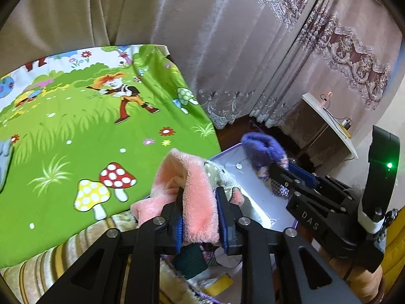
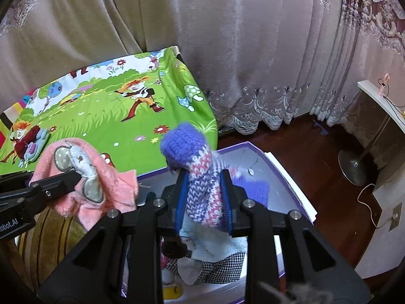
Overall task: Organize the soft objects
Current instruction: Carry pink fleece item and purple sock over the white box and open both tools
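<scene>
Left wrist view: black linkage arms are filling the lower frame, leading to the left gripper (image 1: 198,197), whose blue-padded jaws are clamping a pink fleece garment (image 1: 187,185). That garment is hanging in the air between the green cartoon bedsheet (image 1: 76,126) and the white storage box (image 1: 258,195) with its purple rim. At right, the right gripper (image 1: 286,171) is reaching in over the box, its jaws closing on a purple knitted item (image 1: 263,149). Curtains (image 1: 227,50) are hanging behind, and a white shelf (image 1: 329,119) is standing at right.

Right wrist view: the right gripper (image 2: 203,179) is pinching the purple knitted item (image 2: 197,172), striped in pink and white, between both pads, held upright above the white storage box (image 2: 291,177). Below it, a pale blue cloth (image 2: 212,243) and a checked fabric (image 2: 217,268) are lying inside the box. At left, the left gripper (image 2: 76,177) is gripping the pink fleece garment (image 2: 119,190), which is showing grey dotted appliqué ears, just beside the green cartoon bedsheet (image 2: 101,116). A fan base (image 2: 354,164) is standing on the dark wooden floor (image 2: 303,147).
</scene>
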Available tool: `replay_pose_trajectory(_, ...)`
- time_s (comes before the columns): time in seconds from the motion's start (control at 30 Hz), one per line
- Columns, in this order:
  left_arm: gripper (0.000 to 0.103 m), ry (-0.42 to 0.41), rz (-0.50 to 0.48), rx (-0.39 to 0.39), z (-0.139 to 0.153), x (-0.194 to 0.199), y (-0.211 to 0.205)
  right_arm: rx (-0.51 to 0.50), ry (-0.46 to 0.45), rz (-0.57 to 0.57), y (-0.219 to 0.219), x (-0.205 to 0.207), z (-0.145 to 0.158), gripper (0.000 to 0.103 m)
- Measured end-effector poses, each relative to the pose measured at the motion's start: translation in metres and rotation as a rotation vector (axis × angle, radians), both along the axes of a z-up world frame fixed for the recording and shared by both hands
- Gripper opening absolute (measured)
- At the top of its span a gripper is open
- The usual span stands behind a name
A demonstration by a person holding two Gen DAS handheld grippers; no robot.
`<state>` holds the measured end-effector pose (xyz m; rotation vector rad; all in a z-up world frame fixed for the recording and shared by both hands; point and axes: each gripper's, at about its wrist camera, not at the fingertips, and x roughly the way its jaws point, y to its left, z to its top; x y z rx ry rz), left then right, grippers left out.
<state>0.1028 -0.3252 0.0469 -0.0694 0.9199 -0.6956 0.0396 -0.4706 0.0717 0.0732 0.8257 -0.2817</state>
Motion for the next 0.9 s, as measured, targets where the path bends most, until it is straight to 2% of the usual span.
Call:
replay_pose_trajectory(0.1, 0.045, 0.021, -0.011, -0.002, -0.003, 0.003, -0.006, 0.001, 0.006, -0.017, -0.003, 0.000, -0.002, 0.031)
replay_pose_trajectory(0.17, 0.052, 0.018, -0.008, -0.004, -0.003, 0.003, -0.007, 0.002, 0.006, -0.024, -0.005, 0.000, -0.003, 0.043)
replay_pose_trajectory(0.2, 0.053, 0.016, -0.009, -0.003, -0.003, 0.004, -0.007, 0.005, 0.003, -0.023, -0.006, 0.000, -0.003, 0.052)
replay_pose_trajectory(0.23, 0.053, 0.014, -0.007, -0.002, -0.003, 0.004, -0.006, 0.009, -0.003, -0.021, -0.005, 0.000, -0.002, 0.056)
replay_pose_trajectory(0.53, 0.053, 0.019, 0.036, -0.002, 0.000, 0.010, 0.009, 0.014, -0.006, -0.008, 0.000, -0.001, 0.000, 0.072)
replay_pose_trajectory(0.77, 0.053, 0.005, 0.062, -0.004, 0.006, 0.012, 0.030, 0.026, -0.029, 0.015, 0.014, 0.005, 0.000, 0.079)
replay_pose_trajectory(0.9, 0.055, -0.005, 0.077, -0.001, 0.008, 0.014, 0.046, 0.063, -0.002, 0.038, 0.030, 0.018, -0.011, 0.079)
